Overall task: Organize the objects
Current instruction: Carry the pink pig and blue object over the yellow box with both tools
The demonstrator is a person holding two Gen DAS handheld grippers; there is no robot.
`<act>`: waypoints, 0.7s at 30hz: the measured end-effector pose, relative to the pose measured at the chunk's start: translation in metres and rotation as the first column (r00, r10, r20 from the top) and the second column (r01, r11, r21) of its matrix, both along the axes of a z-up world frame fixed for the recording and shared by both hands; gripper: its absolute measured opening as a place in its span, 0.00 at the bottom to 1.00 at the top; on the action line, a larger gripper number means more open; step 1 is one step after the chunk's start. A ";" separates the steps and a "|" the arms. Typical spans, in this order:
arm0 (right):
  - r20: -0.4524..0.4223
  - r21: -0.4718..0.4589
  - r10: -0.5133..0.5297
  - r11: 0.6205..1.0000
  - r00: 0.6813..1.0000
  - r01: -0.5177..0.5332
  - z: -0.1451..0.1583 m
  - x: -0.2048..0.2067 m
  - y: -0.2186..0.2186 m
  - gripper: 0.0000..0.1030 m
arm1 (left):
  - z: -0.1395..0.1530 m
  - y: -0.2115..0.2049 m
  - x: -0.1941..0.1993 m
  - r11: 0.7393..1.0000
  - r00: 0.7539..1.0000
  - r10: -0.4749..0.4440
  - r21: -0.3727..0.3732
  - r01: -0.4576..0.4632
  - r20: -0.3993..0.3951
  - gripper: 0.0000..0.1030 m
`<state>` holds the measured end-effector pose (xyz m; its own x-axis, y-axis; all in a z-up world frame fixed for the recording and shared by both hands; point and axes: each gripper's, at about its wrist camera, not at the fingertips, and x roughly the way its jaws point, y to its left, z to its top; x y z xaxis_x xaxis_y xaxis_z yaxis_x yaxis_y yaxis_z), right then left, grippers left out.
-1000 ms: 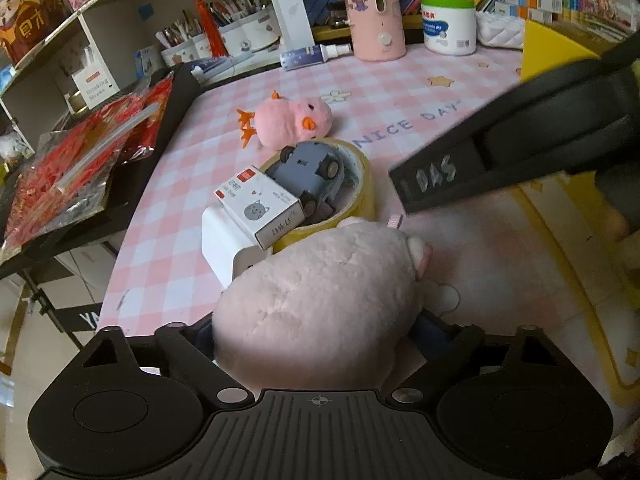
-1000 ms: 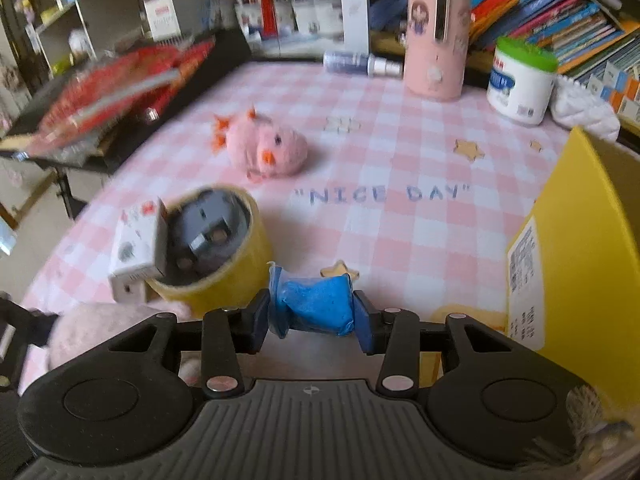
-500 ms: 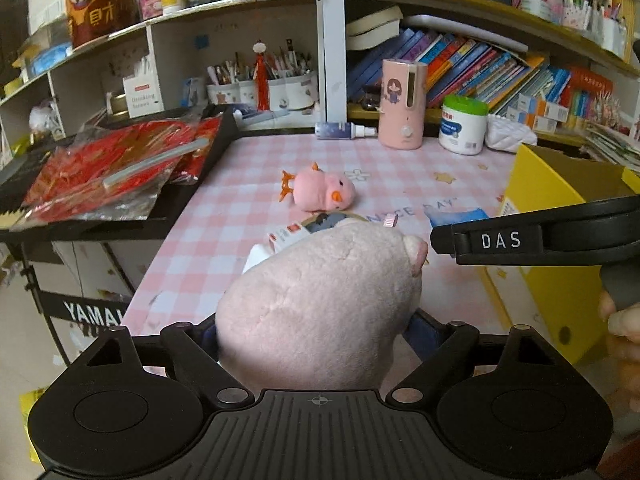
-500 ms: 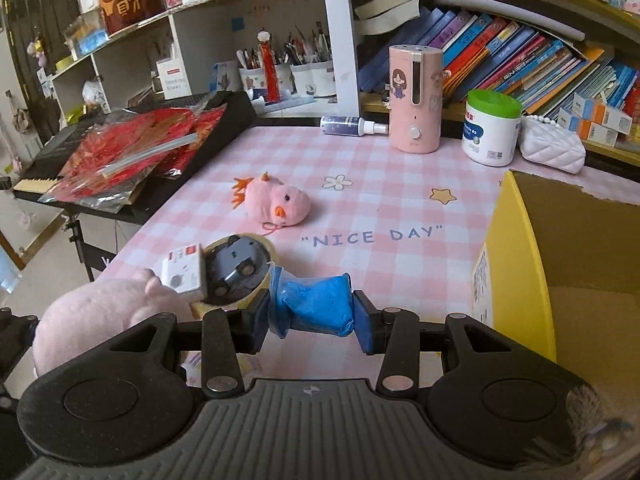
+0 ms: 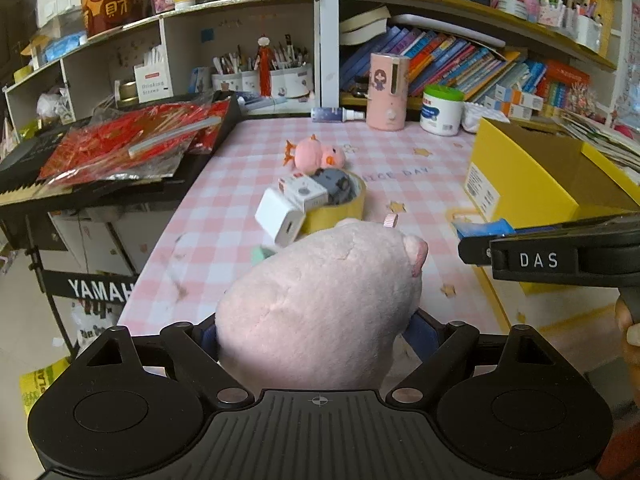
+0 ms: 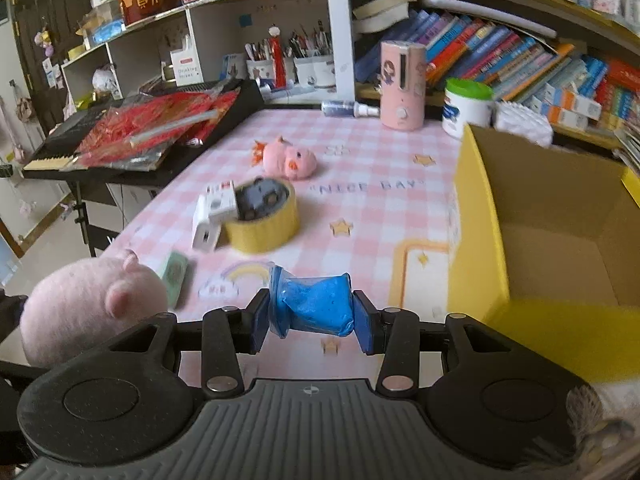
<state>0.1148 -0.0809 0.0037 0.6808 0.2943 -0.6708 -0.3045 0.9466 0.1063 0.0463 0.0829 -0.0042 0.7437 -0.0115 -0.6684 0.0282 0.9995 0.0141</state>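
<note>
The left gripper (image 5: 316, 332) is clamped on a pink plush pig (image 5: 324, 304) over the table's near edge, while the right gripper (image 6: 311, 316) squeezes a blue packet (image 6: 312, 306), long axis across its jaws. The open yellow cardboard box (image 6: 560, 248) lies ahead and right, at the table's right edge, nearer the right gripper. Compared with a second ago, both grippers are higher and the right one faces the box opening.

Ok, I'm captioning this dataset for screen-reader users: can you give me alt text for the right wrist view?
The right gripper is shut on a blue packet, above a pink checked table beside an open yellow box. At left, a pale pink plush; farther back, a yellow tape roll with a grey toy car in it, and a small pink chick toy.
</note>
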 end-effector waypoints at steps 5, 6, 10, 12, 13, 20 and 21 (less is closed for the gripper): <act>-0.031 0.010 -0.041 0.999 0.999 0.041 -0.005 -0.027 -0.007 0.39 | 0.002 -0.001 -0.023 1.000 1.000 -0.018 0.001 0.018 0.004 0.86; -0.034 0.012 -0.047 0.999 0.998 0.047 -0.006 -0.032 -0.007 0.39 | 0.002 -0.001 -0.027 1.000 1.000 -0.024 0.000 0.024 0.003 0.86; -0.048 0.022 -0.071 0.997 0.996 0.072 -0.009 -0.052 -0.013 0.39 | 0.001 -0.003 -0.041 0.999 0.999 -0.049 0.000 0.049 -0.008 0.86; -0.055 0.027 -0.083 0.996 0.995 0.085 -0.011 -0.059 -0.016 0.39 | 0.001 -0.006 -0.047 0.998 0.998 -0.067 0.006 0.067 -0.011 0.86; -0.058 0.028 -0.091 0.995 0.994 0.093 -0.011 -0.064 -0.017 0.39 | 0.001 -0.007 -0.049 0.997 0.997 -0.076 0.008 0.076 -0.011 0.86; -0.086 0.044 -0.164 0.985 0.983 0.168 -0.017 -0.092 -0.035 0.39 | -0.002 -0.023 -0.064 0.986 0.986 -0.167 0.018 0.167 -0.025 0.86; -0.088 0.046 -0.174 0.983 0.981 0.179 -0.018 -0.095 -0.038 0.39 | -0.003 -0.025 -0.065 0.983 0.983 -0.181 0.019 0.181 -0.025 0.86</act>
